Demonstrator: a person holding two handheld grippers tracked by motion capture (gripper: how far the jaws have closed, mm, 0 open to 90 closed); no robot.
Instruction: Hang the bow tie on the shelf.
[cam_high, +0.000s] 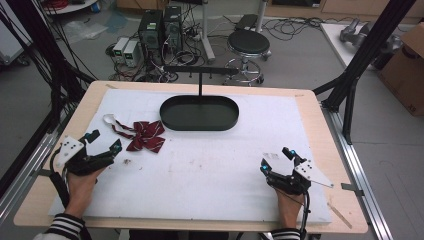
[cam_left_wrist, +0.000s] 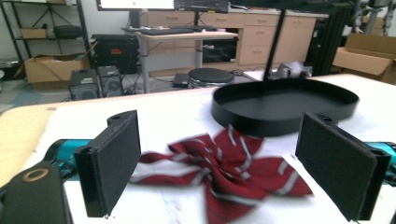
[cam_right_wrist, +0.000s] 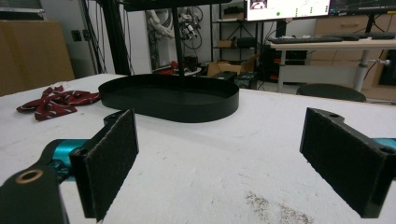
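A dark red bow tie with white stripes (cam_high: 145, 135) lies on the white mat, left of centre, with a white strap (cam_high: 111, 120) trailing to its left. My left gripper (cam_high: 104, 141) stands open just left of it; in the left gripper view the bow tie (cam_left_wrist: 233, 165) lies on the mat just ahead of the gap between the wide-apart jaws. A black oval tray (cam_high: 200, 113) sits empty at the mat's far middle, with a thin black post rising behind it. My right gripper (cam_high: 276, 159) is open near the front right, holding nothing. The right gripper view shows the tray (cam_right_wrist: 170, 100) ahead and the bow tie (cam_right_wrist: 56, 102) far left.
The white mat (cam_high: 200, 165) covers most of the wooden table (cam_high: 35, 190). A small grey smudge (cam_right_wrist: 275, 210) marks the mat by the right gripper. Beyond the table stand a stool (cam_high: 248, 45), computer towers (cam_high: 160, 27) and black frame posts (cam_high: 370, 45).
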